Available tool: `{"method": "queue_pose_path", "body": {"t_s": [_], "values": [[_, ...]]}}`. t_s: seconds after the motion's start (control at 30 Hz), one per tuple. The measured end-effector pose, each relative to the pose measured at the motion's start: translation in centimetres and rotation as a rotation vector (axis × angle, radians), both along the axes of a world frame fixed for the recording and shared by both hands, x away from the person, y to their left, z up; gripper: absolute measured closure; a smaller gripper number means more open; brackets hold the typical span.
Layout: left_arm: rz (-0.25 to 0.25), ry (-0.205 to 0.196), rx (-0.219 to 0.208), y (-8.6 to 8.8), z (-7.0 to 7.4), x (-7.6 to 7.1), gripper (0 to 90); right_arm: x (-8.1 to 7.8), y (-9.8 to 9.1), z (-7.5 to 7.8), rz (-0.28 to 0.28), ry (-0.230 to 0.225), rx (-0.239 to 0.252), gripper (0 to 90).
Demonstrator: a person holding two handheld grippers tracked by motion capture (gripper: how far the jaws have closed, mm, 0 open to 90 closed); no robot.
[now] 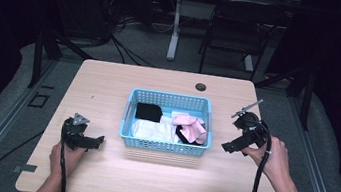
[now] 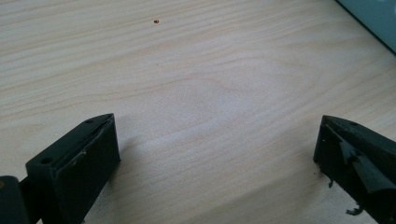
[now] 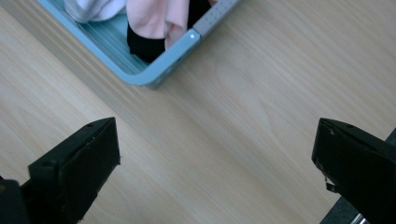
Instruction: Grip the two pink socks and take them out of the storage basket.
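Left gripper (image 1: 97, 141): rests low over the bare table (image 1: 109, 87), near the front left, jaws pointing toward the basket. Jaws spread wide; nothing between them but wood grain in the left gripper view (image 2: 215, 154).
Right gripper (image 1: 228, 147): held above the table just beside the basket's right wall, jaws angled down and toward the basket. Jaws spread wide, holding nothing, touching nothing (image 3: 215, 158).
Basket (image 1: 165, 146): light blue, perforated, at table centre between the two grippers; long axis runs left to right across the table. Its near right corner (image 3: 161, 77) lies just ahead of the right gripper's jaws.
Contents: white cloth (image 1: 153, 130) at front left of the basket, black cloth (image 1: 148, 111) behind it, pink cloth (image 1: 193, 128) at right, overlapping a second black piece (image 1: 182, 135). Garment type cannot be determined.
Key relation: the pink cloth (image 3: 154, 18) lies ahead and left of the right gripper's jaws, just inside the rim. The right gripper is nearer to it than the left.
Judged next move: advance the right gripper over the rim, then descend onto the pink cloth.
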State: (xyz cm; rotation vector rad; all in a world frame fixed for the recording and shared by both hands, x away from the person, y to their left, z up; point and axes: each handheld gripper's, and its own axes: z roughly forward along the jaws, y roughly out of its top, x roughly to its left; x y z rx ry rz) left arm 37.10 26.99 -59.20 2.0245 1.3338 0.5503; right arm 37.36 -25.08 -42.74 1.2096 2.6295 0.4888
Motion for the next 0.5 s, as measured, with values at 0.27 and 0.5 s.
{"method": "queue_pose_path", "body": {"t_s": [0.27,0.5], "values": [[0.001,0.000,0.001,0.0,0.0,0.0,0.0,1.5,3.0,1.5,0.056,-0.011,-0.009,0.4],[0.000,0.001,0.001,0.0,0.0,0.0,0.0,3.3,6.0,2.0,0.105,-0.008,-0.009,0.3]]}}
